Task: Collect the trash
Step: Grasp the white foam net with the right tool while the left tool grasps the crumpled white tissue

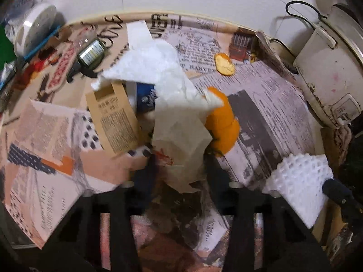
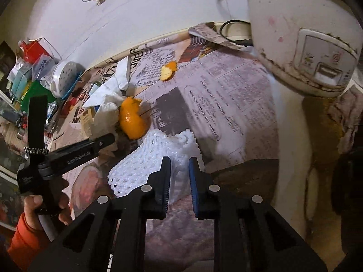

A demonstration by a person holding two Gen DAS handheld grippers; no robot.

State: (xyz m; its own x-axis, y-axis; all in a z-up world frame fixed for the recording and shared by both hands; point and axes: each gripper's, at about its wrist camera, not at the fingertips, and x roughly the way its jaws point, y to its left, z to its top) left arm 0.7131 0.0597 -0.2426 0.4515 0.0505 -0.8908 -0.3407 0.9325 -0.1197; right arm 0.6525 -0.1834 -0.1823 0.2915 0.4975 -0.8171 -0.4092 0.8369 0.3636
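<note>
My left gripper point(image 1: 179, 158) is shut on a crumpled white paper wrapper point(image 1: 172, 104) and holds it over the newspaper-covered table point(image 1: 272, 104). A large orange peel point(image 1: 223, 124) lies just right of the wrapper; it also shows in the right wrist view point(image 2: 133, 120). A small orange peel point(image 1: 224, 64) lies farther back, also in the right wrist view point(image 2: 169, 70). My right gripper point(image 2: 179, 170) is shut on a white foam fruit net point(image 2: 145, 158), which also shows in the left wrist view point(image 1: 301, 181). The left gripper's body point(image 2: 68, 156) reaches in at the left.
A dirty white rice cooker point(image 2: 304, 38) stands at the right with a black cable point(image 1: 301, 9). A small glass jar point(image 1: 90, 52), a white perforated lid point(image 1: 34, 29), a brown paper slip point(image 1: 113, 117) and packets clutter the left. A wall runs behind the table.
</note>
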